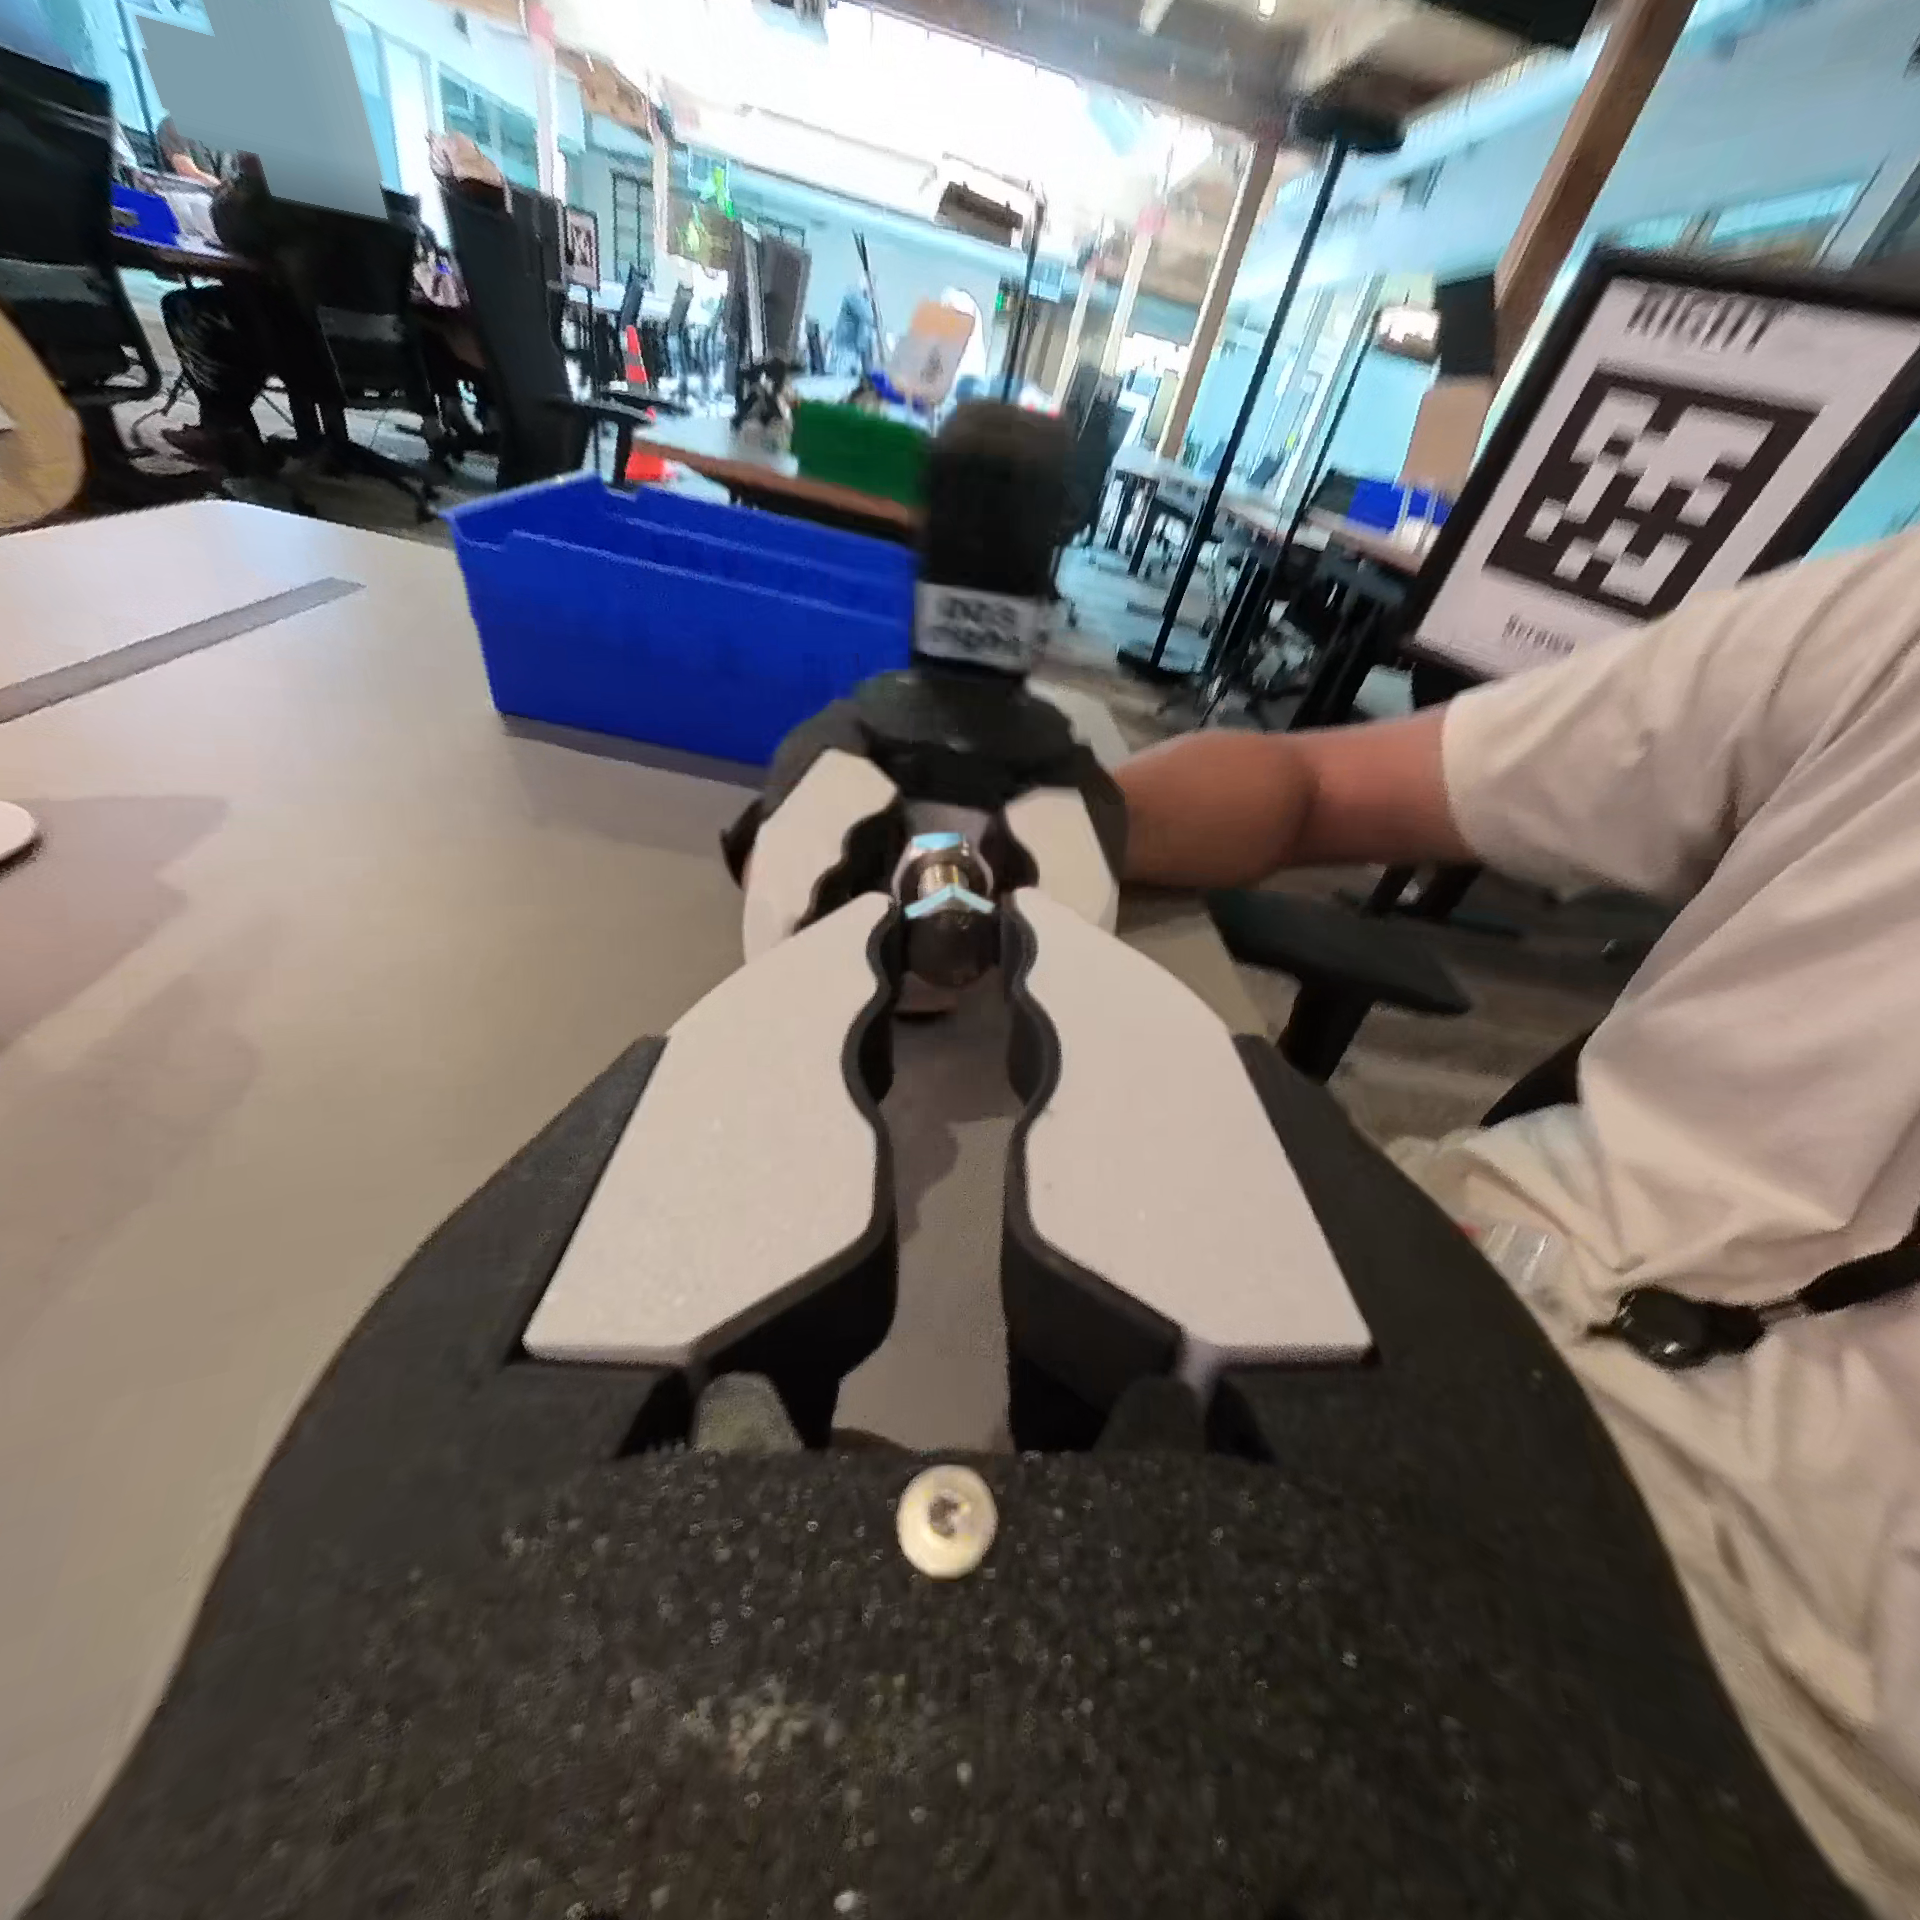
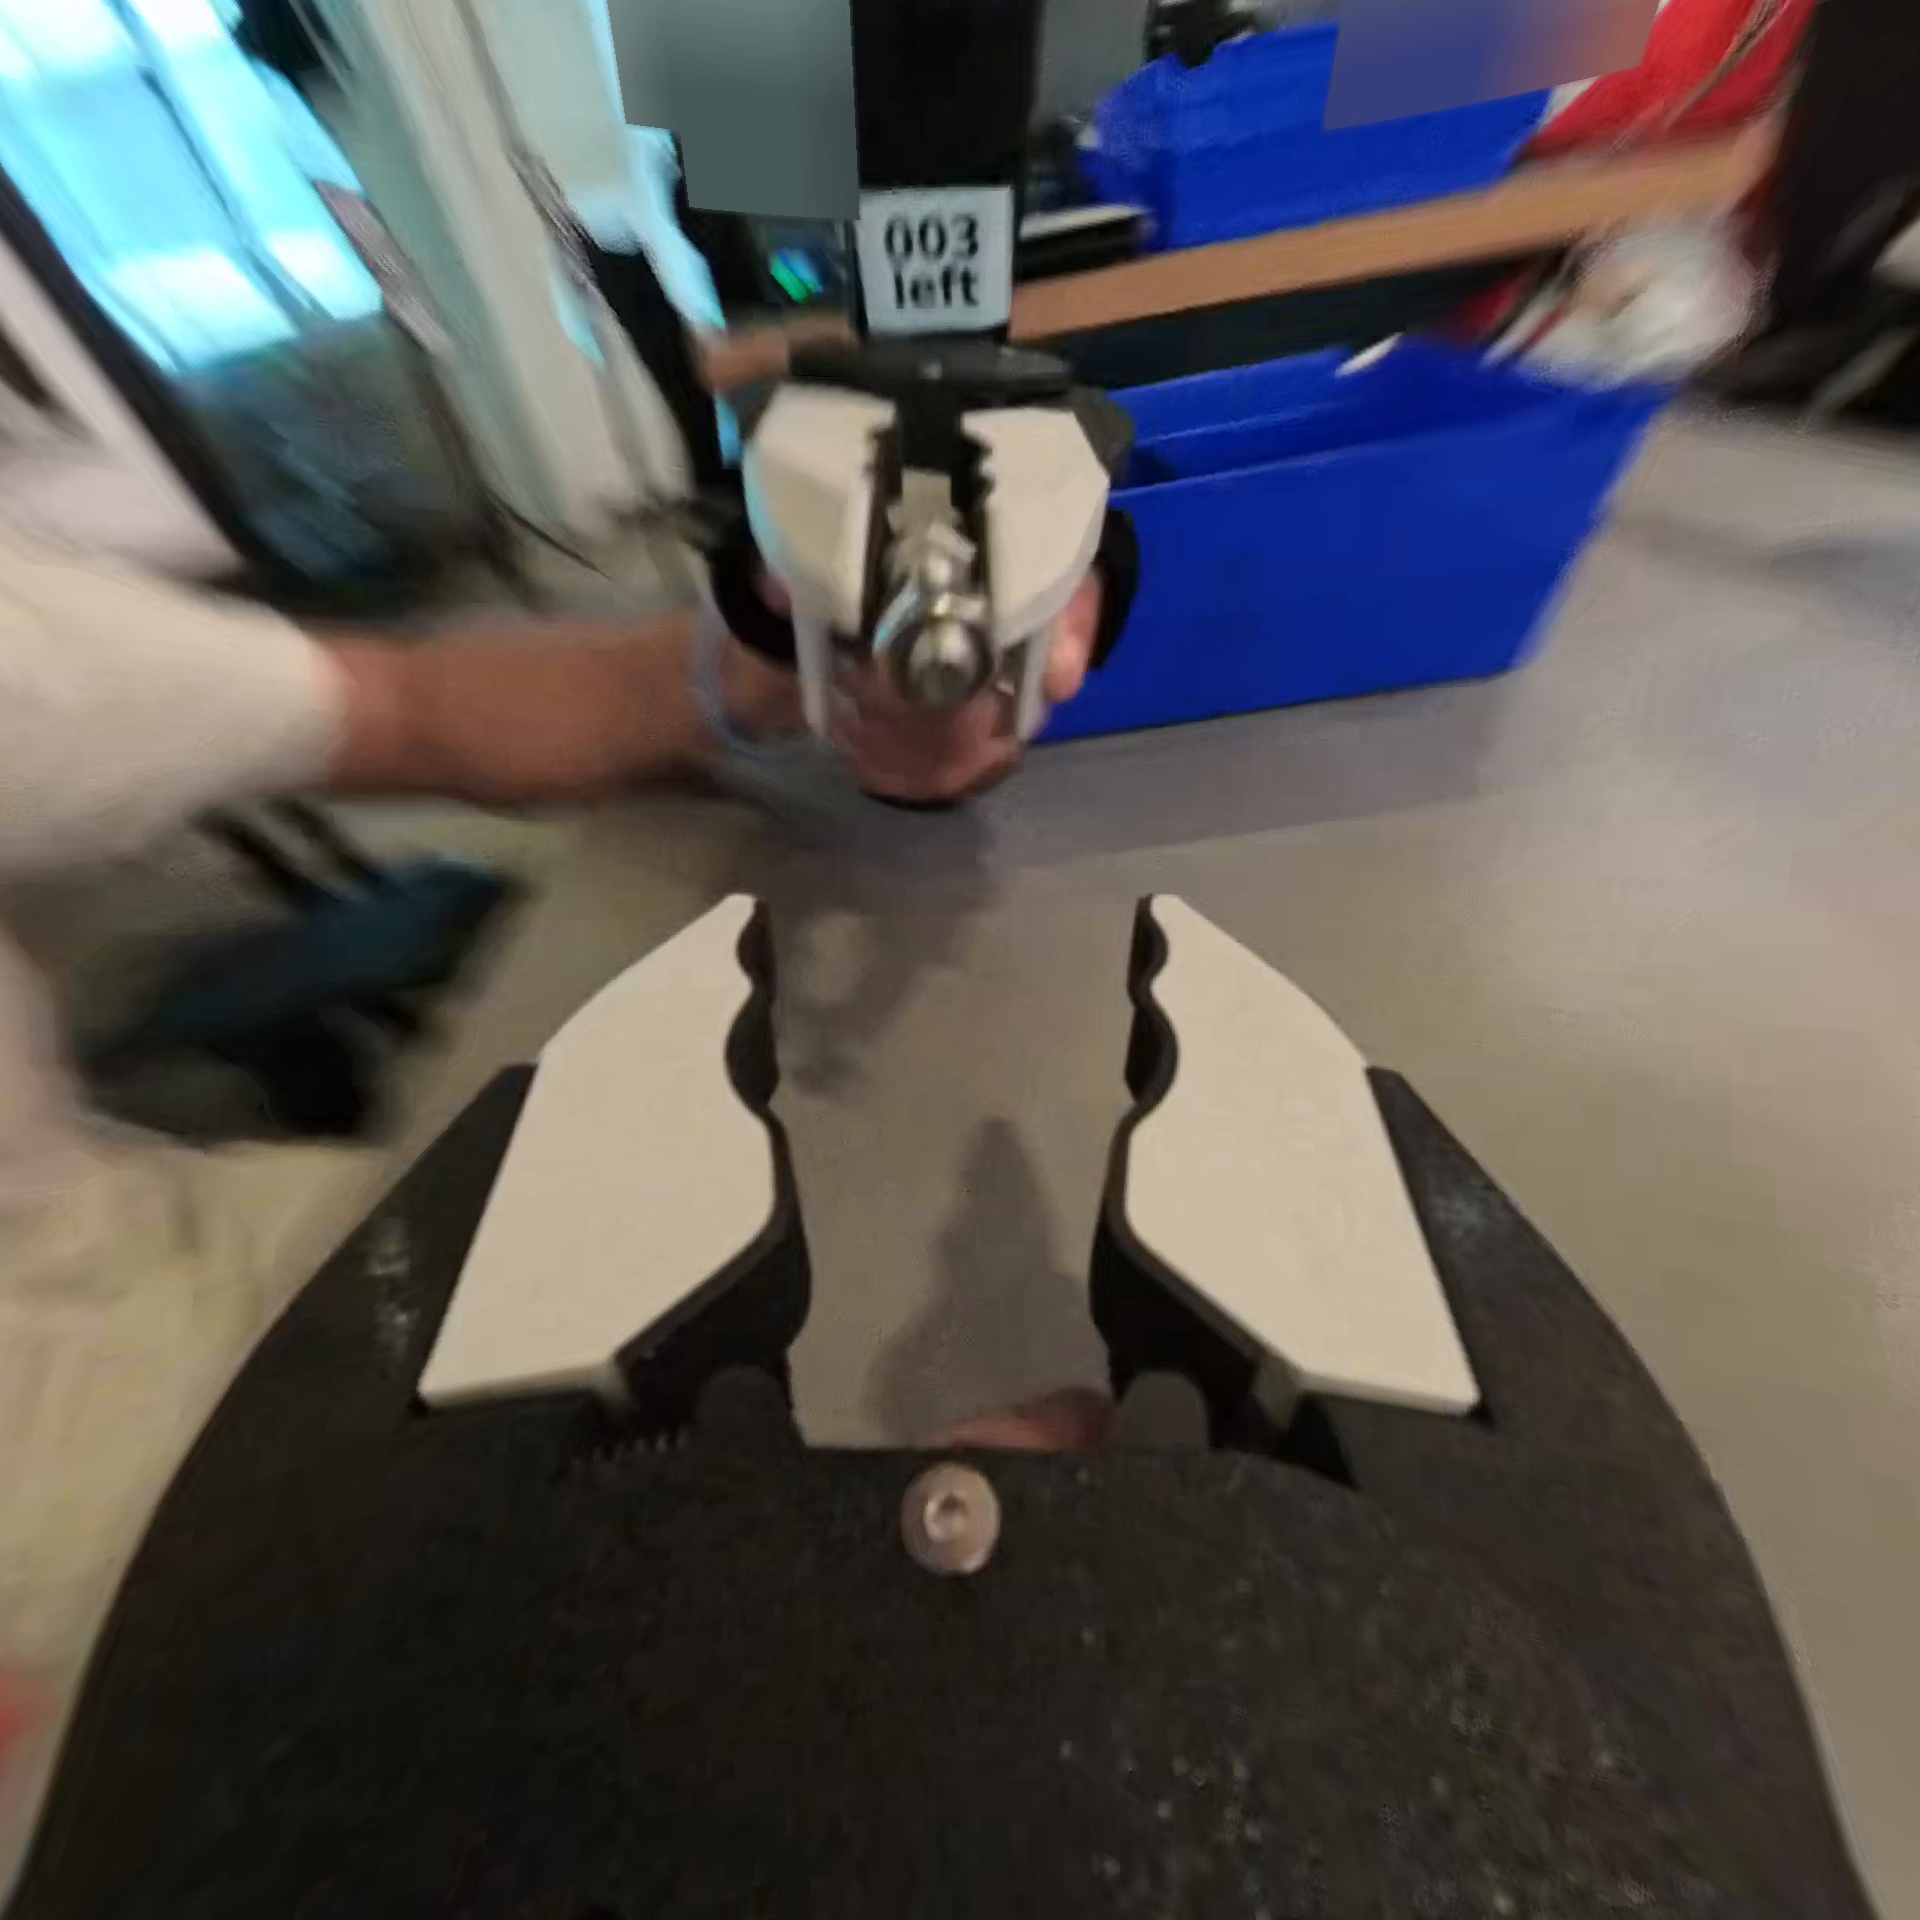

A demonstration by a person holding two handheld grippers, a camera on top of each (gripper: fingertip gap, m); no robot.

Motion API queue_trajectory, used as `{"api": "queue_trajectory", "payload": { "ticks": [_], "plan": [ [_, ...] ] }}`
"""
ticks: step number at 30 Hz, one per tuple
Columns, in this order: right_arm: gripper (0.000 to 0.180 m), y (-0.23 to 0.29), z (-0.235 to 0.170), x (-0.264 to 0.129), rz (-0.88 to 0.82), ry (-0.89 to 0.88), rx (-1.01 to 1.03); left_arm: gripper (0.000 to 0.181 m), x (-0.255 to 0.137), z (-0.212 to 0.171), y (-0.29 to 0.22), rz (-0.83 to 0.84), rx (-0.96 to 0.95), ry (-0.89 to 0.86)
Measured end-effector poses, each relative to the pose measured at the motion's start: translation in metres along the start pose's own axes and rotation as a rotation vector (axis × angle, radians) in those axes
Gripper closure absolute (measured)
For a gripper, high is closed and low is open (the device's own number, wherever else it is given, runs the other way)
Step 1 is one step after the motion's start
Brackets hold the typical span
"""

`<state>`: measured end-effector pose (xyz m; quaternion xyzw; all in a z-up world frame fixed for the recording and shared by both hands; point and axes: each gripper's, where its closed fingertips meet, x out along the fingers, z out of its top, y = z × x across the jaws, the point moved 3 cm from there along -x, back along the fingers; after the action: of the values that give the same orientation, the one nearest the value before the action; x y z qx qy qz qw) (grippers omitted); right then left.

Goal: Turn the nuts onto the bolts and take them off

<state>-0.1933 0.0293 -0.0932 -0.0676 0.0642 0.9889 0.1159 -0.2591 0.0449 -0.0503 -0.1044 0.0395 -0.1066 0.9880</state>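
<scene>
Left tongs (image 1: 940, 935), frame centre, clamp the silver steel bolt with hex nut (image 1: 940, 902) above the grey tabletop (image 1: 312, 935). Right tongs (image 2: 951, 997) gape empty, well apart. Risk: blurred approach misaligns, cross-threading or knocking the bolt loose.

Steel bolt (image 1: 940, 940) with nut (image 1: 943, 902), clamped horizontally

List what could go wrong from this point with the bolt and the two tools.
1. The left tool clamps the bolt only near its fingertips, so a turning force might twist or slip it out.
2. The right tool is open and the right wrist view is blurred; a hurried approach might miss the nut or knock the bolt.
3. The bolt is held above the table; if dropped, it could roll away.
</scene>
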Motion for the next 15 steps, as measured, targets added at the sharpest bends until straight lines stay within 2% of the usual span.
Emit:
{"api": "queue_trajectory", "payload": {
  "ticks": [2,3,4,7,15],
  "plan": [
    [0.117,-0.003,0.004,-0.008,-0.184,-0.001,-0.368,0.164,-0.005,0.006,0.005,-0.012,-0.065,-0.063],
    [0.125,0.0,0.012,-0.014,-0.243,-0.059,-0.469,0.164,-0.006,0.007,0.008,-0.007,-0.087,-0.087],
    [0.135,0.005,0.02,-0.019,-0.251,-0.131,-0.481,0.164,-0.008,0.008,0.011,-0.001,-0.102,-0.1],
    [0.132,0.007,0.036,-0.025,-0.201,-0.185,-0.313,0.164,-0.009,0.006,0.015,0.011,-0.107,-0.104],
    [0.137,0.005,0.039,-0.027,-0.129,-0.218,-0.149,0.164,0.001,0.003,0.004,-0.021,-0.078,-0.096]
  ]
}}
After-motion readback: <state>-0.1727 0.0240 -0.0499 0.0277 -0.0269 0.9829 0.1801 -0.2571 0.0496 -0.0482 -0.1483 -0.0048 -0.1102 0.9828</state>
